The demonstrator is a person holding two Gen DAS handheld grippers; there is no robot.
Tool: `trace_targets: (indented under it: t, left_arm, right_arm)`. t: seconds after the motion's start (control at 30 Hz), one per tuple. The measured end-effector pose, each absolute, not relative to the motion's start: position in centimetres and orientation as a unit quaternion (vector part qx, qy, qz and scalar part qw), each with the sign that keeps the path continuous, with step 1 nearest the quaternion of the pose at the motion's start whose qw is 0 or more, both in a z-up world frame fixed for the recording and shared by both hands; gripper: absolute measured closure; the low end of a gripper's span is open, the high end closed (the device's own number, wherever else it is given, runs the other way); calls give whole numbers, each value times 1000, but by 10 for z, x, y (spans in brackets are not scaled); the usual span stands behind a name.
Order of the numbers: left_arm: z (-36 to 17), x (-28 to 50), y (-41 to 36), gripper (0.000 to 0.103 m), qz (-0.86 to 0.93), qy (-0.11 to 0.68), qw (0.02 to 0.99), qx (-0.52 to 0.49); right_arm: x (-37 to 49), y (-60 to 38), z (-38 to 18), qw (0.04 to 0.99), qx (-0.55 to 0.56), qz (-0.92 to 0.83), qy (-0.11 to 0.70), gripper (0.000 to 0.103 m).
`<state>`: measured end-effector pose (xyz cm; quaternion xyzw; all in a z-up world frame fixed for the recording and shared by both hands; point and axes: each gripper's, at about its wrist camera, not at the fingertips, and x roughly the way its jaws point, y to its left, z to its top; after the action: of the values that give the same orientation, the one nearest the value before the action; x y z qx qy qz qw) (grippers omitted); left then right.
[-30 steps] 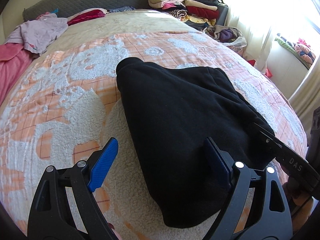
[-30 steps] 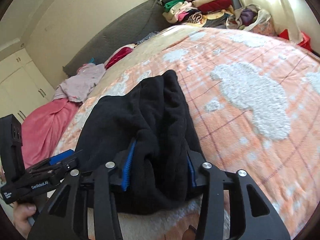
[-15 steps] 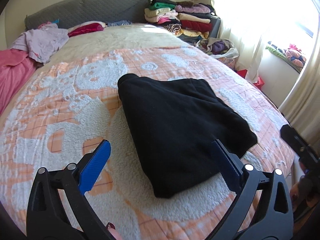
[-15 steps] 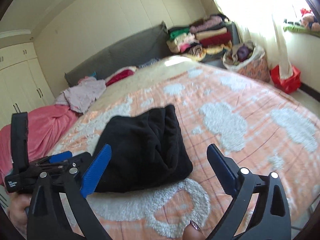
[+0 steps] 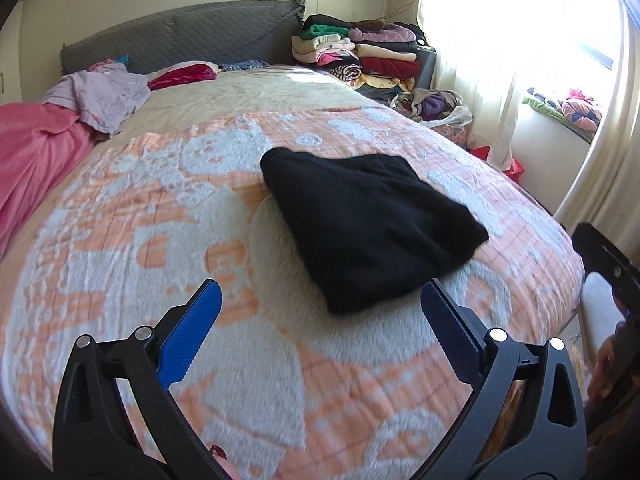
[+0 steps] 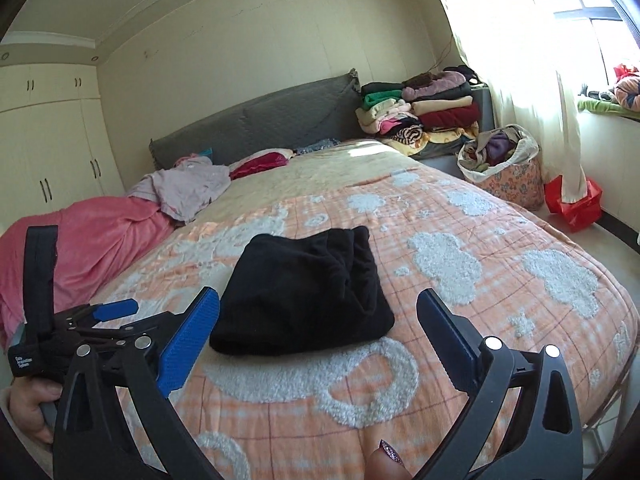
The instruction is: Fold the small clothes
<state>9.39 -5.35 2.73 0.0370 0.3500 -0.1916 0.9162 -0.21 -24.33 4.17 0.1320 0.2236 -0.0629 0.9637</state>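
Left wrist cam first: the left gripper (image 5: pixel 320 312) is hanging over the bed w/ its jaws spread wide, blue pads showing, nothing between them. The black garment (image 5: pixel 368 224) is lying folded in a compact bundle on the orange-and-white blanket (image 5: pixel 120 240), just past the fingertips and not touching them, sitting a bit right of center. A black piece of the right gripper's body is poking in at the far right edge of this view, can't tell much from it tbh. Further back there's a pink blanket (image 5: pixel 36 152) and a lilac top (image 5: pixel 100 96) on the left side of the bed, a grey headboard (image 5: pixel 180 36), plus a stack of folded clothes (image 5: pixel 356 56) in the corner by the window. Right wrist cam: the right gripper (image 6: pixel 318 316) is also gaping wide open, gripping nothing, and the black garment (image 6: pixel 308 292) is sitting just beyond and between its fingers, apart from both. The left gripper (image 6: pixel 116 308) is showing at the lower left w/ a hand (image 6: pixel 28 408) wrapped round its handle. Also a laundry basket (image 6: pixel 504 168) full of stuff is standing on the floor on the right, near the curtain (image 6: pixel 520 80).
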Motion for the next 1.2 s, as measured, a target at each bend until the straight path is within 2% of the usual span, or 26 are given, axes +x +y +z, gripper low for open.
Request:
trace_targets:
  t: [0.5,1.2]
  left_arm:
    - [-23,75,-15,9,-170,386,906,13]
    - [-24,76,-5,9,-156,397,905,4]
  right_arm:
    - [-7,-199,-19,937,115,-84,318,5]
    - [-6,-187,-24,933,107,-83,333,5]
